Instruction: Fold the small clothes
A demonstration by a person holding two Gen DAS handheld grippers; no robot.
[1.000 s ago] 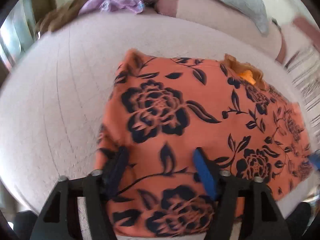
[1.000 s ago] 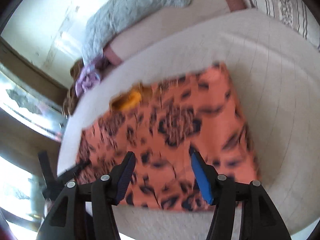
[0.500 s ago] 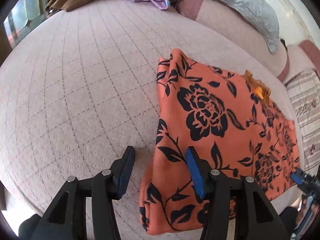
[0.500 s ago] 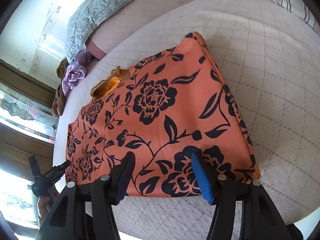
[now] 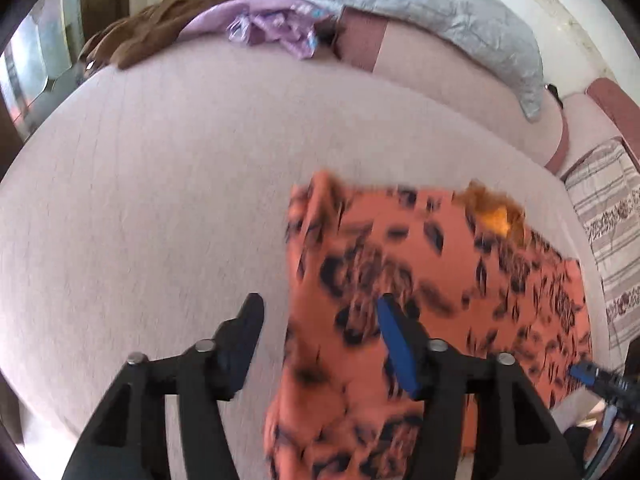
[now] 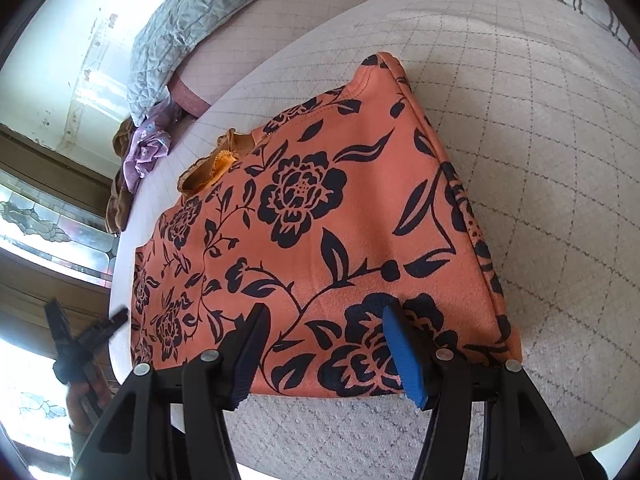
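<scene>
An orange garment with black flowers (image 5: 420,260) lies folded flat on the pale quilted bed (image 5: 160,200). My left gripper (image 5: 318,304) hovers over the garment's left edge, one finger above bare bed and the blue-padded one above the cloth. Its jaws are opening and the pads press on nothing. The left wrist view is blurred. In the right wrist view the garment (image 6: 320,200) fills the middle, and my right gripper (image 6: 325,310) stands open just above its near hem, holding nothing. The left gripper (image 6: 86,336) shows at the far left there, in a hand.
A grey quilted pillow (image 5: 440,12) lies along the bed's far side. Beside it sit a crumpled purple cloth (image 5: 272,28) and a brown cloth (image 5: 180,12). A striped pillow (image 5: 608,240) is at the right. Bare bed (image 6: 540,160) stretches right of the garment.
My left gripper slid from over the garment's middle to its left edge and rose a little; its jaws narrowed, then widened. The right gripper sank slightly toward the near hem.
</scene>
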